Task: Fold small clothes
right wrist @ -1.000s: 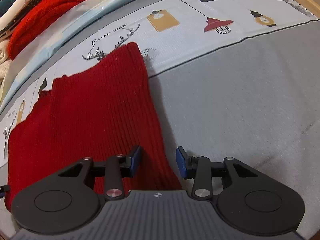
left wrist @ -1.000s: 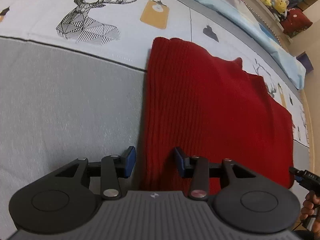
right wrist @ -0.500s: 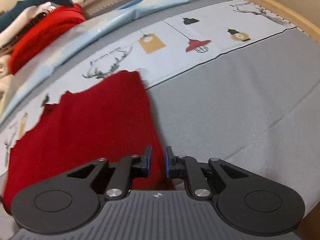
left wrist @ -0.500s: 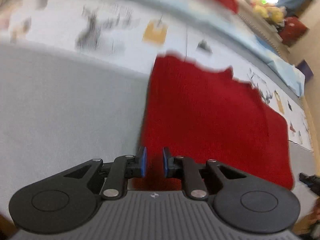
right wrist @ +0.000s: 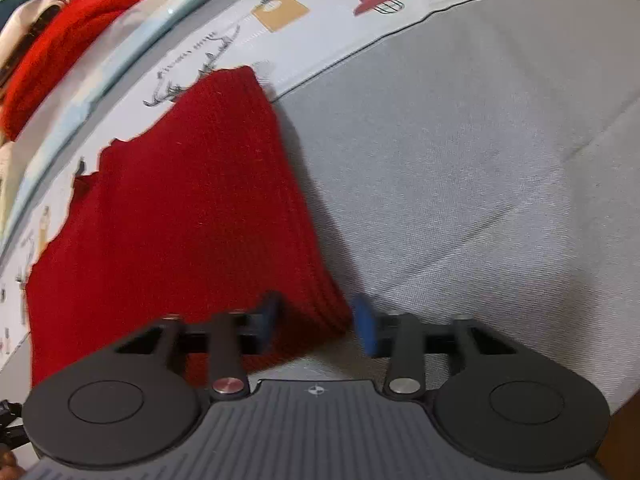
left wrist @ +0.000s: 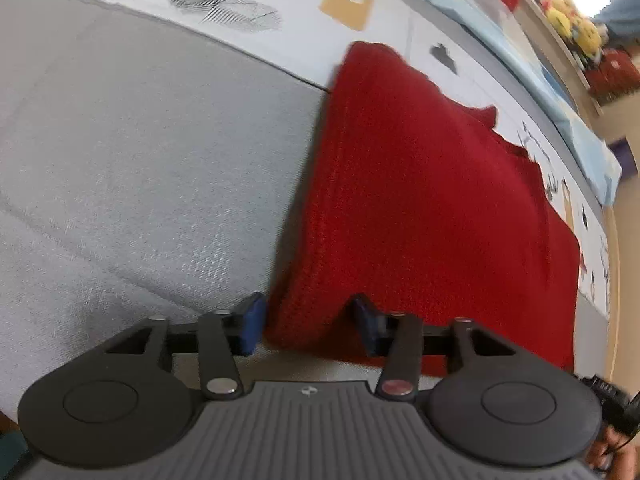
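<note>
Since half a second ago, both sets of fingers have been spread apart again, the left gripper (left wrist: pixel 304 326) and right gripper (right wrist: pixel 316 326) each straddling a near corner of the red knit garment (left wrist: pixel 420 200) spread on the bed (right wrist: pixel 460 140). Soft, limp, grippy knit is judged; near corners should be pinched, and open grey bedding is left outside both fingers for folding forward.

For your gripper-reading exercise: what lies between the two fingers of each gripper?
In each wrist view, a near corner of the red knit garment sits between the open fingers: left gripper, right gripper.
</note>
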A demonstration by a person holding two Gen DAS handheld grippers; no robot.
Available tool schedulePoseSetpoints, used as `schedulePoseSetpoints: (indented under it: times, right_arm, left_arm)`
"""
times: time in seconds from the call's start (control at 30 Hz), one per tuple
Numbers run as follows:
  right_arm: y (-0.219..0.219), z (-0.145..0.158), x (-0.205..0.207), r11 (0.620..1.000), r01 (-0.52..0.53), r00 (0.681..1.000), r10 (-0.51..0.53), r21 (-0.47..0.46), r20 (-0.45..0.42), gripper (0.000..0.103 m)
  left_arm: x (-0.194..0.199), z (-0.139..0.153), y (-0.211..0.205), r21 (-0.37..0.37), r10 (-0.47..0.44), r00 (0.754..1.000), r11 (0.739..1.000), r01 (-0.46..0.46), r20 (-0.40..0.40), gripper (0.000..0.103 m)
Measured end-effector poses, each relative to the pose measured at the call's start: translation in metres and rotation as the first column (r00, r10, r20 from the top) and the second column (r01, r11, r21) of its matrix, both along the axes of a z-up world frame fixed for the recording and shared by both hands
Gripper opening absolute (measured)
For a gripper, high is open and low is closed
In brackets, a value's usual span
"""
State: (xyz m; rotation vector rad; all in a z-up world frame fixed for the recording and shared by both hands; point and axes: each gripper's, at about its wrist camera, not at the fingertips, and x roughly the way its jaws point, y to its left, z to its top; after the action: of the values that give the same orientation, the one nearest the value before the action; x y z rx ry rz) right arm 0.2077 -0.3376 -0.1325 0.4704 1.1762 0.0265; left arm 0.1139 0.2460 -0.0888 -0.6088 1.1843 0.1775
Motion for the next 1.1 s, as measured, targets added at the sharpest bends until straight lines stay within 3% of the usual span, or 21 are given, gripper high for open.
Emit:
schedulePoseSetpoints:
  times: [0.07,0.1,0.23,0.33,0.43,0.5,0.57,0.63,0.7,0.73,0.8,0.9,1.0,1.07,1.1]
  right_arm:
    - [0.002,0.008,-0.003,1.0,-0.016,0.999,0.017,-0.025,0.037,0.019]
    - [0.003,0.011,-0.004,0.999,-0.02,0.998,0.021,-0.026,0.054,0.017]
    - [-0.012,0.045,-0.018,1.0,0.008,0.985,-0.013,0.024,0.174,0.015]
    - [-0.022,0.079,-0.039,0.998,0.009,0.958,-0.028,0.067,0.285,0.014]
    - [-0.029,0.096,-0.065,0.998,-0.005,0.945,-0.016,0.063,0.328,0.014]
    - [-0.034,0.095,-0.079,0.999,-0.01,0.95,-0.006,0.051,0.312,0.014]
    - [-0.041,0.081,-0.089,0.999,-0.018,0.972,0.01,0.034,0.234,0.016]
    - [-0.044,0.067,-0.091,1.0,-0.022,0.985,0.022,-0.004,0.171,0.016]
    - [-0.043,0.064,-0.096,0.988,0.031,0.984,-0.004,-0.149,0.181,0.024]
    - [-0.044,0.067,-0.098,0.978,0.05,0.977,-0.006,-0.201,0.215,0.026]
    - [-0.043,0.075,-0.099,0.982,0.034,0.961,0.02,-0.188,0.275,0.032]
    - [-0.027,0.071,-0.098,0.982,-0.049,0.954,0.099,-0.182,0.282,0.044]
    - [-0.014,0.048,-0.096,0.972,-0.132,0.969,0.168,-0.196,0.18,0.045]
    - [-0.007,0.025,-0.096,0.954,-0.177,0.978,0.199,-0.243,0.067,0.045]
    - [-0.005,0.017,-0.095,0.945,-0.193,0.979,0.203,-0.263,0.011,0.047]
  left_arm:
    - [-0.001,0.007,-0.007,0.059,-0.051,0.998,0.997,0.049,0.029,0.019]
    - [-0.002,0.011,-0.01,0.067,-0.066,0.996,0.996,0.063,0.051,0.016]
    - [-0.022,0.041,-0.01,0.085,-0.086,0.981,0.994,0.072,0.174,0.014]
    - [-0.046,0.067,-0.013,0.094,-0.108,0.955,0.992,0.085,0.275,0.014]
    - [-0.081,0.075,-0.012,0.098,-0.127,0.94,0.99,0.1,0.317,0.014]
    - [-0.092,0.069,-0.011,0.073,-0.128,0.946,0.991,0.111,0.299,0.014]
    - [-0.103,0.055,-0.01,0.063,-0.167,0.954,0.986,0.156,0.249,0.015]
    - [-0.102,0.049,-0.013,0.15,-0.212,0.959,0.971,0.185,0.19,0.017]
    - [-0.103,0.052,-0.018,0.289,-0.228,0.957,0.942,0.17,0.179,0.021]
    - [-0.103,0.053,-0.021,0.303,-0.244,0.951,0.936,0.18,0.19,0.021]
    - [-0.098,0.055,-0.032,0.28,-0.278,0.935,0.936,0.212,0.221,0.021]
    - [-0.088,0.048,-0.055,0.281,-0.336,0.918,0.92,0.272,0.211,0.025]
    - [-0.076,0.025,-0.07,0.297,-0.364,0.925,0.9,0.32,0.108,0.025]
    - [-0.066,0.003,-0.075,0.315,-0.37,0.929,0.882,0.351,-0.001,0.023]
    - [-0.066,0.001,-0.076,0.324,-0.374,0.927,0.876,0.356,-0.008,0.023]
